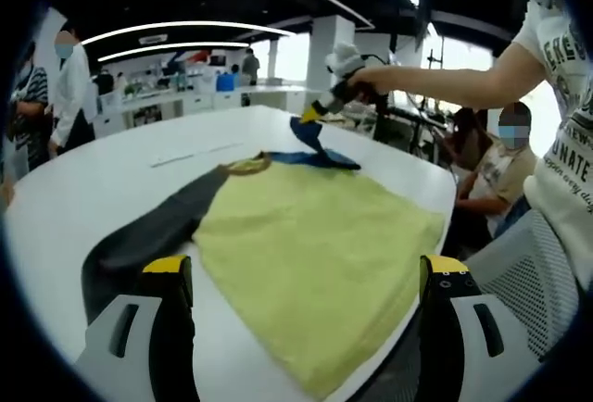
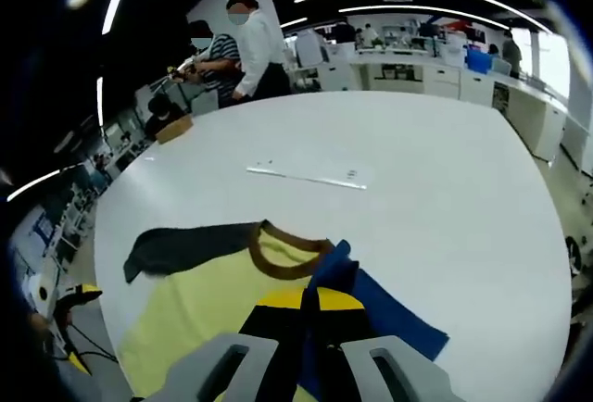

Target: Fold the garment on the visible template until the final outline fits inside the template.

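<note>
My right hand-held gripper (image 2: 310, 314) pinches the blue sleeve (image 2: 389, 314) of the shirt (image 1: 315, 244) lying at the table's (image 2: 445, 170) near edge; left hand-held gripper (image 1: 301, 277) hovers spread. Sleeve fold underway; next, lay it across the yellow body.

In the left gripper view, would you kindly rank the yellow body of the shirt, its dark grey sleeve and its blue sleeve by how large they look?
1. Yellow body, clearly largest.
2. Dark grey sleeve.
3. Blue sleeve, pinched and lifted by the right hand-held gripper; it lies farther from the camera, so its smaller look is unsure.

Open office: white counters (image 2: 408, 73), bright windows (image 1: 292, 56), curved ceiling light strips (image 1: 185, 27).
</note>
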Available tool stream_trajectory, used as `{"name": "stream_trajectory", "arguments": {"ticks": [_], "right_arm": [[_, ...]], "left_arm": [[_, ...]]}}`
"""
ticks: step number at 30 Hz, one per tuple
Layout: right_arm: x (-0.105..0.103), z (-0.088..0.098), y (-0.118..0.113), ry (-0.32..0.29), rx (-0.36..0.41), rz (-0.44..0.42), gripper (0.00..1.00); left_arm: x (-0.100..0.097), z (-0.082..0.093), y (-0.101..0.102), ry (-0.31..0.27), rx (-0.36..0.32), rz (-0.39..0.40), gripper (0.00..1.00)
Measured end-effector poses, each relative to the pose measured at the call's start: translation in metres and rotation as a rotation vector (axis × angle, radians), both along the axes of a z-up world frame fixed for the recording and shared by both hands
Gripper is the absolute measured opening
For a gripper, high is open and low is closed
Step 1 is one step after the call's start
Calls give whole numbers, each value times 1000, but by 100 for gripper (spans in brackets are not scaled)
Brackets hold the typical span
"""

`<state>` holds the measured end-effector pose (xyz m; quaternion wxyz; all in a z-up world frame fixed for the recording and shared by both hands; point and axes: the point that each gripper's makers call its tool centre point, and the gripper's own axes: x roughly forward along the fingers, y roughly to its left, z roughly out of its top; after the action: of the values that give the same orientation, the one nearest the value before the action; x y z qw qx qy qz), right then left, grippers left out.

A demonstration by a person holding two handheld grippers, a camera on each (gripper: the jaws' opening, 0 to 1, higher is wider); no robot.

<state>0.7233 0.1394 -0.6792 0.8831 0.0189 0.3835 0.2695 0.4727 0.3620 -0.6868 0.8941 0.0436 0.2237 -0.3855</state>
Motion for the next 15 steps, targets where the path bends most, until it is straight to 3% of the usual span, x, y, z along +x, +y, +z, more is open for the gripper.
{"name": "stream_trajectory", "arguments": {"ticks": [15], "right_arm": [[-1,5,51,-10,-13,124,0]], "left_arm": [[0,-4,0,17,6,1,99]]}}
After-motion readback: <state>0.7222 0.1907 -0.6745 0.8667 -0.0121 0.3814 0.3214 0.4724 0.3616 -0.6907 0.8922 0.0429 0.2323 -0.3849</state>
